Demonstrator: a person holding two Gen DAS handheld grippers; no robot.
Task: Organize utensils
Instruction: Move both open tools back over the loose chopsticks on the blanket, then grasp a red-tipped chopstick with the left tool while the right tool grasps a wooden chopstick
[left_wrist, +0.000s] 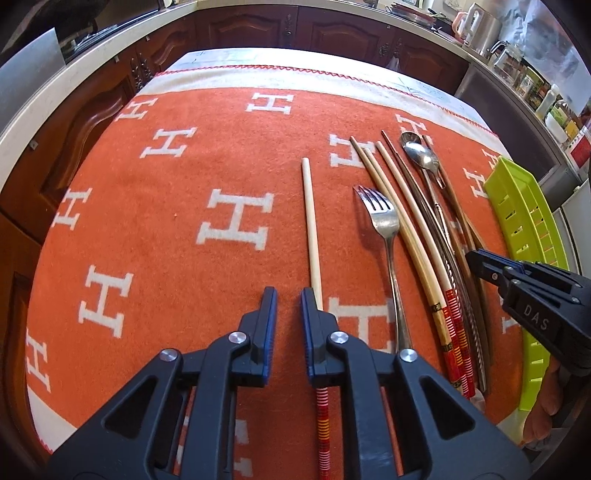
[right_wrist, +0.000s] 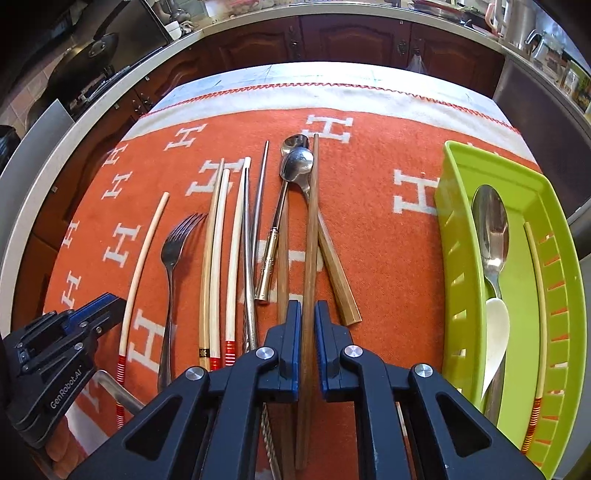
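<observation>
Several utensils lie on an orange blanket (left_wrist: 166, 221): a lone cream chopstick (left_wrist: 311, 236) with a red-striped end, a fork (left_wrist: 386, 229), more cream chopsticks (left_wrist: 413, 236), brown wooden chopsticks (right_wrist: 312, 229), metal chopsticks (right_wrist: 260, 184) and two spoons (right_wrist: 297, 162). My left gripper (left_wrist: 289, 301) is open, just left of the lone chopstick. My right gripper (right_wrist: 307, 314) is open, its fingers on either side of a brown chopstick. A green tray (right_wrist: 458, 236) at the right holds a metal spoon (right_wrist: 491, 229), a white spoon (right_wrist: 496, 332) and a cream chopstick (right_wrist: 535, 295).
The blanket covers a table whose far edge (right_wrist: 332, 77) faces dark wooden cabinets (left_wrist: 332, 33). A counter with jars and a kettle (left_wrist: 476, 26) runs along the right. A stove with pans (right_wrist: 85, 55) is at the far left.
</observation>
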